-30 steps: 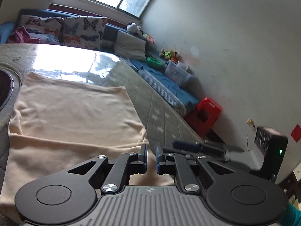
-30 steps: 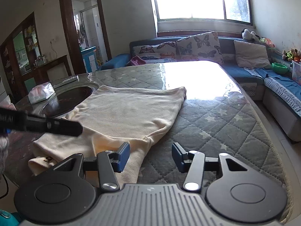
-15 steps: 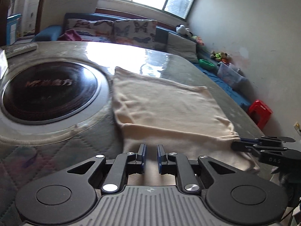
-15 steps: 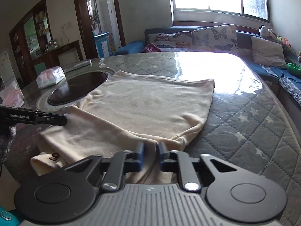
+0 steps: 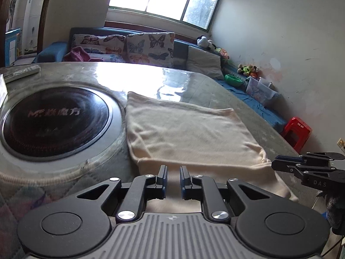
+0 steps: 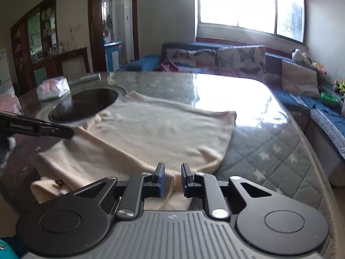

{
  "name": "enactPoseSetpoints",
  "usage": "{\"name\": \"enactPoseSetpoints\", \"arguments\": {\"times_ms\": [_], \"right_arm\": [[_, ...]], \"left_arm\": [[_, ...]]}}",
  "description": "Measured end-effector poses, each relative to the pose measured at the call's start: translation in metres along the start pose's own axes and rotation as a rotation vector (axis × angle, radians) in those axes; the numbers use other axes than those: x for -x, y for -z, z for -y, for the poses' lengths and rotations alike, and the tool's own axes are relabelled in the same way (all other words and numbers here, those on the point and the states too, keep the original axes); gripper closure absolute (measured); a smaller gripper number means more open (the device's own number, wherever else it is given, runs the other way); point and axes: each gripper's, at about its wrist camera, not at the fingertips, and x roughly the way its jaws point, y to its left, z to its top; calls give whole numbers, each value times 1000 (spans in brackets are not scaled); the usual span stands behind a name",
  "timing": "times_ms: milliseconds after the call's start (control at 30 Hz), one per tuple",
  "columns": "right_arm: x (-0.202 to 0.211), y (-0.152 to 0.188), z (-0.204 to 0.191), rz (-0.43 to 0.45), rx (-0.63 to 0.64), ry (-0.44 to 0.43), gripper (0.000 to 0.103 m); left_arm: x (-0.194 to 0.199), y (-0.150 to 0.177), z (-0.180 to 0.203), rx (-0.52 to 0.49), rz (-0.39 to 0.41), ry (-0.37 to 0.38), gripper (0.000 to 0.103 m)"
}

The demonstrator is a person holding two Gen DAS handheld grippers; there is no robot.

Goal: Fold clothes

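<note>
A cream garment (image 5: 189,133) lies spread on the quilted table, its near part folded over; it also shows in the right wrist view (image 6: 151,138). My left gripper (image 5: 173,173) is shut on the garment's near left edge, cloth between the narrow jaws. My right gripper (image 6: 171,171) is shut on the garment's near right edge. The right gripper shows from the side in the left wrist view (image 5: 280,164), at the garment's right corner. The left gripper shows in the right wrist view (image 6: 69,132) at the garment's left edge.
A round black induction plate (image 5: 54,118) is set in the table left of the garment. A tissue pack (image 6: 52,88) and a remote (image 5: 21,72) lie at the far left. A sofa with butterfly cushions (image 5: 148,47) and a red stool (image 5: 297,132) stand beyond the table.
The right gripper went from open to shut on the garment's edge. The left gripper swung left, then both closed in on the near edge and lifted it slightly.
</note>
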Motion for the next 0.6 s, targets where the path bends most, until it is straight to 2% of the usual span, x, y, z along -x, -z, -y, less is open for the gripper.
{"name": "enactPoseSetpoints", "arguments": {"times_ms": [200, 333, 467, 533, 600], "right_arm": [[-21, 2, -11, -53, 54, -61, 88], [-22, 4, -14, -64, 84, -50, 88], [-5, 2, -21, -42, 122, -72, 87], [-2, 6, -22, -68, 121, -118, 87], [-3, 14, -25, -104, 147, -121, 87]], "left_arm": [[-26, 1, -1, -4, -48, -7, 89], [-15, 1, -2, -24, -44, -12, 89], [12, 7, 9, -132, -31, 3, 89], [26, 17, 18, -221, -36, 14, 88], [39, 30, 28, -330, -44, 15, 87]]}}
